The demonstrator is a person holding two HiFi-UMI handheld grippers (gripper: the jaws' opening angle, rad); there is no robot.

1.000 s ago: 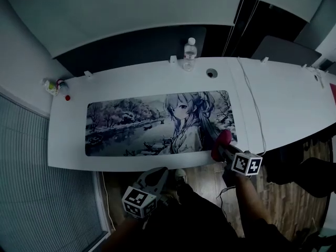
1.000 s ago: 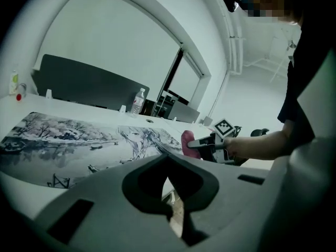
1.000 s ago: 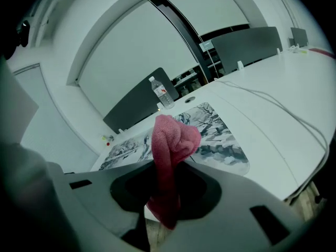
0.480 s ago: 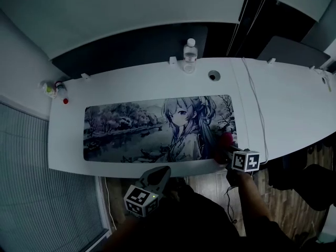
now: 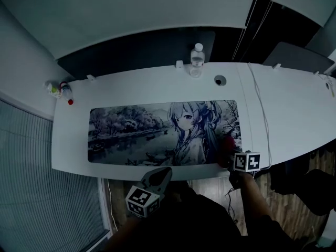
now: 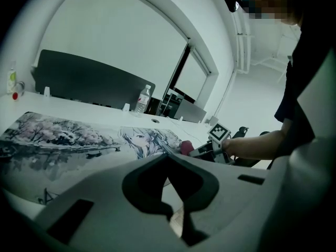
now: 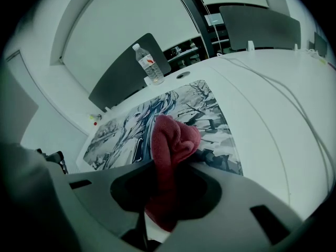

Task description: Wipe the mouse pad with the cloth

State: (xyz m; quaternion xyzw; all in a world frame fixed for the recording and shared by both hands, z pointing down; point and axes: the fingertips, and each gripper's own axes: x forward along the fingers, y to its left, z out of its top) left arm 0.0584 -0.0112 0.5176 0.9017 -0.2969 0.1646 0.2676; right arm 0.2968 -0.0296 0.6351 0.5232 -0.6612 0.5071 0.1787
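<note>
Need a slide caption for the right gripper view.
Right tool clamps a red cloth over the mouse pad, water bottle beyond.

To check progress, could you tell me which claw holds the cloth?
The right claw, shut on the red cloth; the left claw holds nothing.

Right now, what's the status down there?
Right gripper shut on red cloth, at mouse pad's near right corner. Left gripper shut, empty, off the desk. Nothing blocking.
</note>
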